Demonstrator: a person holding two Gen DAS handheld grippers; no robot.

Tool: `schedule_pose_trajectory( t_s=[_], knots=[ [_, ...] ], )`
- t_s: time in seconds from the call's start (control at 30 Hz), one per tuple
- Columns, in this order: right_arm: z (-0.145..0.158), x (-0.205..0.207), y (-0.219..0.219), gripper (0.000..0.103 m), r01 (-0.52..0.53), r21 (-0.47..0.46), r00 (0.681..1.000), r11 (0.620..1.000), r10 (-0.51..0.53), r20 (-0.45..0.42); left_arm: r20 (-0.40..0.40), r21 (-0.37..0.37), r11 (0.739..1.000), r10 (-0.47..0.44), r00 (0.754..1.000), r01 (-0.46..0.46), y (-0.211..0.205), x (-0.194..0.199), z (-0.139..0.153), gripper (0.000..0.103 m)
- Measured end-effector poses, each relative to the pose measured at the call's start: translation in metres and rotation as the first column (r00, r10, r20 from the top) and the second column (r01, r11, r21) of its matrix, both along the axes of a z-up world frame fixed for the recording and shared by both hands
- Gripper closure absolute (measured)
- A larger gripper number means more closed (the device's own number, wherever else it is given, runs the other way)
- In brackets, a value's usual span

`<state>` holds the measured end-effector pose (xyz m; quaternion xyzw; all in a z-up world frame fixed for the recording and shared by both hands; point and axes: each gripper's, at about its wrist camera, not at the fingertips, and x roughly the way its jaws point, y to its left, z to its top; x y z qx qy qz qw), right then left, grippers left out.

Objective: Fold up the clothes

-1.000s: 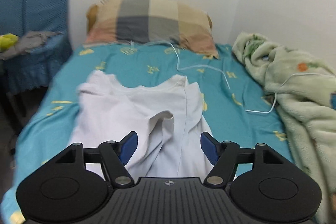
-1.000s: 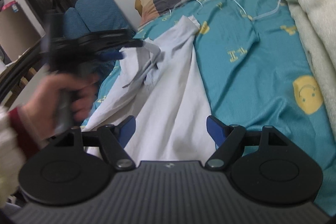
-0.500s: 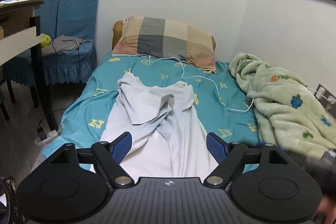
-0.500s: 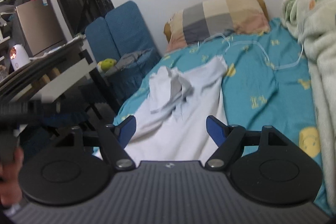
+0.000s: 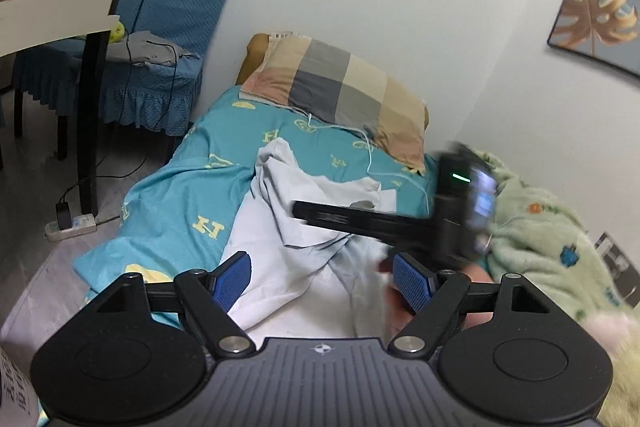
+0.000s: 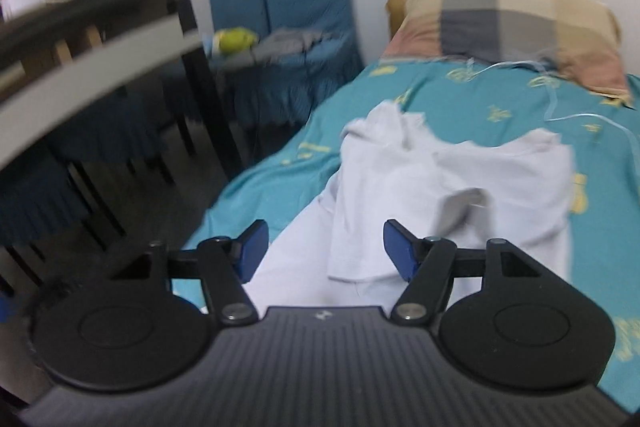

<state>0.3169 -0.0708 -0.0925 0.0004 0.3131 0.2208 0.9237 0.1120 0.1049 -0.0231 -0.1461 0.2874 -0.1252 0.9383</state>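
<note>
Your shirt (image 5: 296,259) lies rumpled on the bed (image 5: 180,195), barely folded, and both tongs (image 5: 322,281) (image 6: 322,249) gape empty.

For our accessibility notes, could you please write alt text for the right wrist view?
A crumpled white cotton shirt lies on a teal bedsheet with yellow prints, just ahead of the open right gripper, which holds nothing. A checked beige-and-grey pillow sits at the bed's head, with blue-covered chairs to the left.
</note>
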Motion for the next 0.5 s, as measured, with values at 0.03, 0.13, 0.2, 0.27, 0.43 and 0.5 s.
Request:
schedule_pose_trajectory(
  t_s=[0.03, 0.13, 0.2, 0.27, 0.43, 0.5],
  knots=[
    [-0.009, 0.009, 0.008, 0.038, -0.005, -0.032, 1.0, 0.999, 0.005, -0.009, -0.008, 0.012, 1.0, -0.004, 1.0, 0.004, -0.001, 0.004, -0.004, 0.023],
    [-0.031, 0.029, 0.02, 0.049, 0.013, -0.12, 0.999, 0.993, -0.018, -0.039, -0.038, -0.012, 1.0, -0.014, 0.999, 0.014, 0.003, 0.011, -0.013, 0.023],
    [-0.038, 0.037, 0.02, 0.077, 0.033, -0.164, 0.998, 0.986, -0.042, -0.049, -0.044, -0.033, 0.999, -0.013, 0.999, 0.011, 0.006, 0.012, -0.014, 0.023],
    [-0.045, 0.044, 0.019, 0.098, 0.053, -0.208, 0.996, 0.977, -0.067, -0.058, -0.048, -0.047, 0.999, -0.008, 0.999, 0.006, 0.008, 0.009, -0.013, 0.023],
    [0.008, 0.058, -0.003, 0.098, 0.132, -0.142, 0.989, 0.981, -0.12, 0.087, -0.021, -0.035, 0.999, -0.019, 1.0, 0.018, 0.002, -0.004, -0.003, 0.023],
    [0.023, 0.075, -0.018, 0.098, 0.189, -0.131, 0.977, 0.973, -0.173, 0.127, -0.019, -0.011, 1.0, -0.029, 0.999, 0.029, -0.005, -0.004, -0.003, 0.023]
  ],
)
